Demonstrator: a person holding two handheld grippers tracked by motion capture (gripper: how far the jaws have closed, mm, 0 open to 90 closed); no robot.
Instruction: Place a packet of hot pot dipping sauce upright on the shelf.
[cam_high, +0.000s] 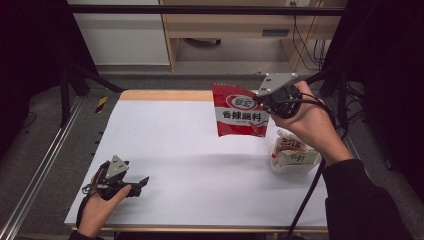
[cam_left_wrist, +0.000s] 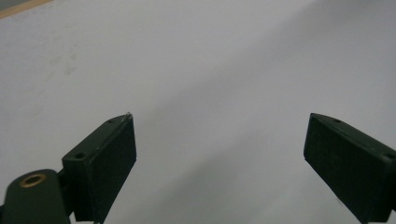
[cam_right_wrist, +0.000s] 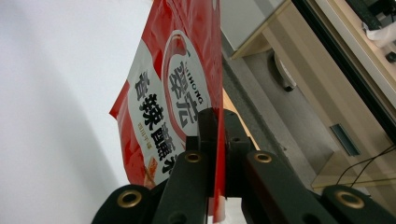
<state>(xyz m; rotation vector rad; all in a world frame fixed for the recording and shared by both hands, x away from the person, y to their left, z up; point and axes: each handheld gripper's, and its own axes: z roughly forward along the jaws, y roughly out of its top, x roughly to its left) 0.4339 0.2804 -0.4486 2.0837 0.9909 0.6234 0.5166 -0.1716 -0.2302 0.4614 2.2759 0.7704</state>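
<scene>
Fingers (cam_right_wrist: 205, 135) of the right gripper (cam_high: 272, 97) are pinched tight on the edge of a red bag (cam_high: 240, 111), holding it up in the air over the far right part of the white counter (cam_high: 190, 165). Near it, a clear tub (cam_high: 295, 155) sits on the counter. Down low at the left, the left gripper (cam_high: 140, 184) rests with its fingers (cam_left_wrist: 105, 163) wide apart and nothing between them.

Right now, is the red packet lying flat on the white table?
No, the red packet hangs in the air above the white table, pinched at its edge by the right gripper.
</scene>
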